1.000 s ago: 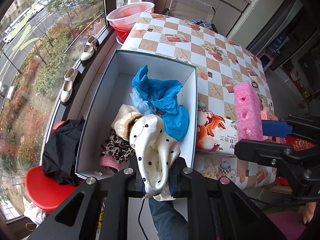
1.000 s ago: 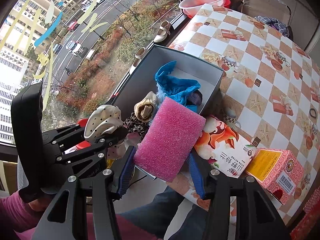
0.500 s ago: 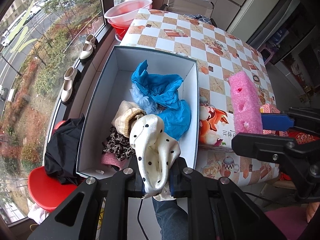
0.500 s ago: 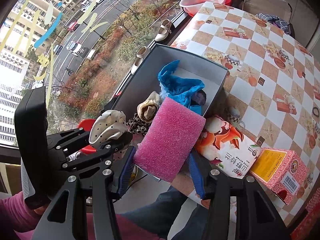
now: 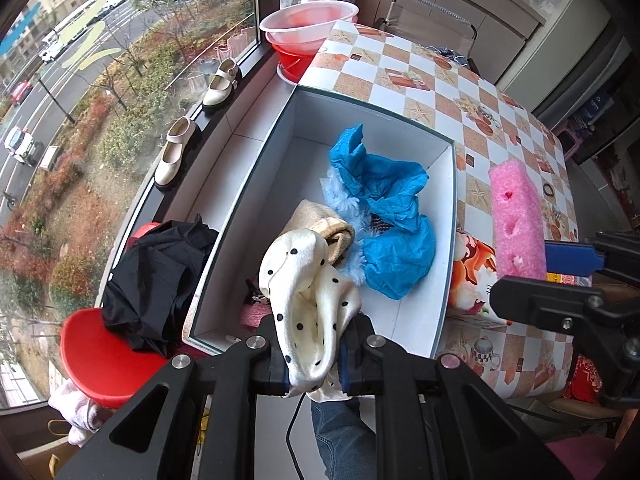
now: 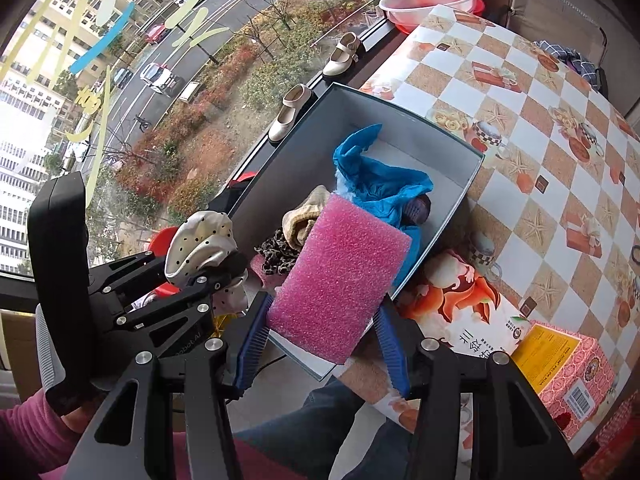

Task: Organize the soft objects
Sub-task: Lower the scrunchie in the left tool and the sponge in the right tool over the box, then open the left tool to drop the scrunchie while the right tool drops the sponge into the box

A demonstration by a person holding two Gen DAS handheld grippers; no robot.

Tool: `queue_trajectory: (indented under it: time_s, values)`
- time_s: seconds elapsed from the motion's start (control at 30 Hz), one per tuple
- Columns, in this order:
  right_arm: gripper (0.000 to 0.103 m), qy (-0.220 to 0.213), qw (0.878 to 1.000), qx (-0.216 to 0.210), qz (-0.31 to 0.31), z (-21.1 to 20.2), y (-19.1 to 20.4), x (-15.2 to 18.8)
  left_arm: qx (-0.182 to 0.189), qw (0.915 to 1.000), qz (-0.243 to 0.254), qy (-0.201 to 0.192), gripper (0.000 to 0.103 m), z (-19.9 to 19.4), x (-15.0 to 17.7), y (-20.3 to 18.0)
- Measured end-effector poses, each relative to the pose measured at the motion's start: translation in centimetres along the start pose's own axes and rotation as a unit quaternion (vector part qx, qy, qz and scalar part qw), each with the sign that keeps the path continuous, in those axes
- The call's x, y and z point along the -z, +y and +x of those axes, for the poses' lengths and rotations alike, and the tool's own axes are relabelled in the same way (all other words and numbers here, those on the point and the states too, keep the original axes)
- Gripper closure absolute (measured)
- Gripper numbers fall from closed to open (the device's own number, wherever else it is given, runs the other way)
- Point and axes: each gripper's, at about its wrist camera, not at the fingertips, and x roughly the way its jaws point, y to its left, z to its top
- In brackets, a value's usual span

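I have the cream polka-dot cloth (image 5: 310, 300) pinched tight in my left gripper (image 5: 314, 354), its jaws pressed almost together on the bunched lower end, so the fabric stands up from them in a soft, glossy fold over the near end of the open box (image 5: 256, 184). It is pale cream with small black dots, thin and satiny, creased where the pads squeeze it. My right gripper (image 6: 322, 344) clamps the pink foam block (image 6: 340, 280) between its blue ribbed pads (image 6: 250, 350), jaws partly spread to the block's width; the block is a thick rectangular slab with a coarse, porous surface, and from the left camera I see holes punched in its narrow edge. It hangs over the box's near right corner. Inside the box, white-walled cardboard with a dark rim, lie a crumpled blue sheet (image 5: 384, 216) with a papery crinkle, a rolled beige knit piece (image 5: 324, 228) just beside it, and a dark mottled fabric (image 6: 276, 254) near the front. The box sits on a checked tablecloth (image 6: 540, 128) printed with starfish and teacups, touching a glossy printed carton (image 6: 468, 300); a pink patterned carton (image 6: 568, 364) stands farther right. A black garment (image 5: 156, 280) lies heaped on a red stool (image 5: 104, 356) to the left.
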Motion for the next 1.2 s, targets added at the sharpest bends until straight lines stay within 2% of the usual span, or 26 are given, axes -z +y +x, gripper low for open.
queue_trajectory:
  time_s: [0.33, 0.87, 1.2]
  values:
    - [0.05, 0.017, 1.0, 0.0, -0.008, 1.4, 0.6, -0.3, -0.007, 0.9997, -0.015, 0.016, 0.085, 1.2, 0.5, 1.2]
    - [0.05, 0.022, 1.0, 0.009, -0.006, 2.1, 0.5, -1.3, -0.004, 0.9997, -0.001, 0.025, 0.084, 2.3, -0.4, 1.1]
    - [0.05, 0.024, 0.999, 0.019, -0.013, 3.3, 0.7, -3.4, 0.001, 0.9993, 0.013, 0.035, 0.083, 3.3, -0.8, 0.5]
